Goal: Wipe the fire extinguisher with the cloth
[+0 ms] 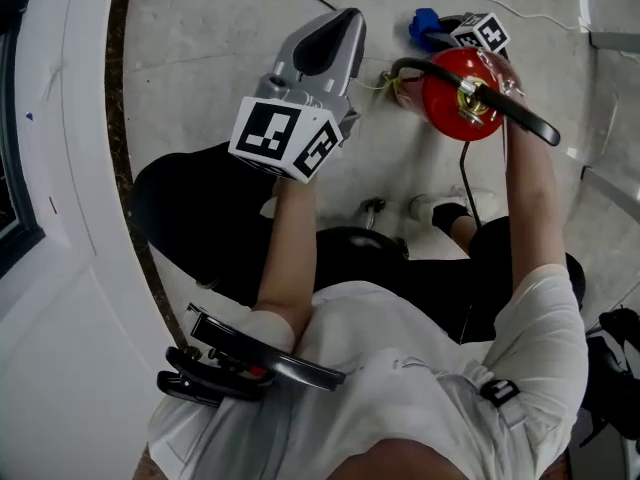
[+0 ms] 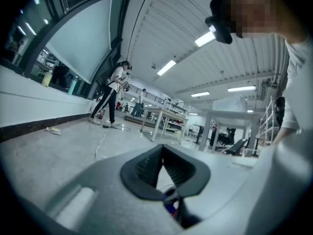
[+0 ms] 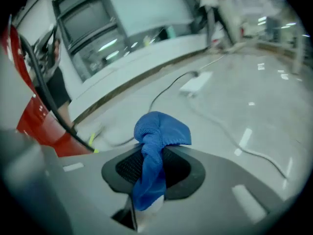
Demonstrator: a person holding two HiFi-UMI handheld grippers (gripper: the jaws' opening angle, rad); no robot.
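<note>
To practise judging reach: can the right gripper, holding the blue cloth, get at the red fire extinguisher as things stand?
Likely yes: the right gripper, shut on the blue cloth, is close beside the red fire extinguisher, and nothing shows between them.

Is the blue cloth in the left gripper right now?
No, the tongs of the right gripper pinch the blue cloth.

Fire extinguisher (image 1: pixel 462 93) stands on the floor (image 1: pixel 200 58), in front of the person. Left gripper (image 1: pixel 330 43) is to its left, near but apart. Right gripper (image 3: pixel 152 168) is on its far side (from the head view mostly hidden behind it), cloth (image 3: pixel 155 146) between its jaws, just beside the extinguisher's top. Wall (image 1: pixel 60 268) runs along the person's left.
</note>
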